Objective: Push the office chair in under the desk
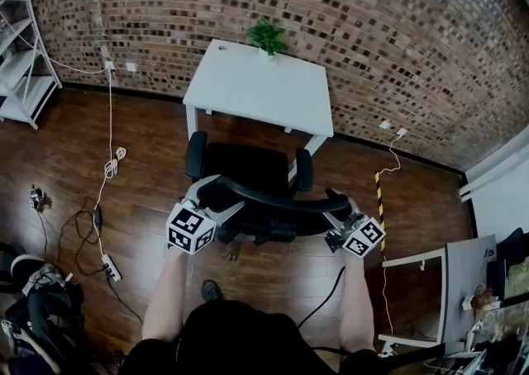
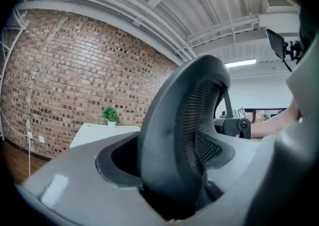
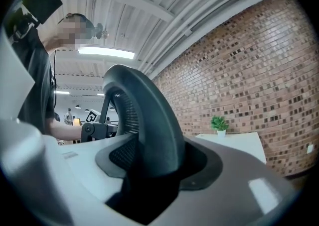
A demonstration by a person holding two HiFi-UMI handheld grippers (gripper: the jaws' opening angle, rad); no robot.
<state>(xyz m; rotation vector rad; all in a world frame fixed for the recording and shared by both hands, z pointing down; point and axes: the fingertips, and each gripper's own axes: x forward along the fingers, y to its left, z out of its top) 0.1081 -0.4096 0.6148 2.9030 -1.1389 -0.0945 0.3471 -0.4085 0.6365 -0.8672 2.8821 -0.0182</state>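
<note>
- Two hand-held grippers, both clamped on the chair back (image 1: 273, 200). The left hand-held gripper (image 1: 216, 200) pinches its left end and the right hand-held gripper (image 1: 337, 215) its right end.
- Both gripper views show the black mesh-lined rim wedged between the jaws.
- Chair (image 1: 248, 168) stands on the wooden floor (image 1: 149, 142), seat facing the white table (image 1: 256, 88). It is just in front of the near edge, not tucked under.
- Potted plant (image 1: 265, 35) sits at the table's far edge, against the brick wall (image 1: 372, 26).
- Power strip (image 1: 110, 268) with cables lies on the floor to the left.
</note>
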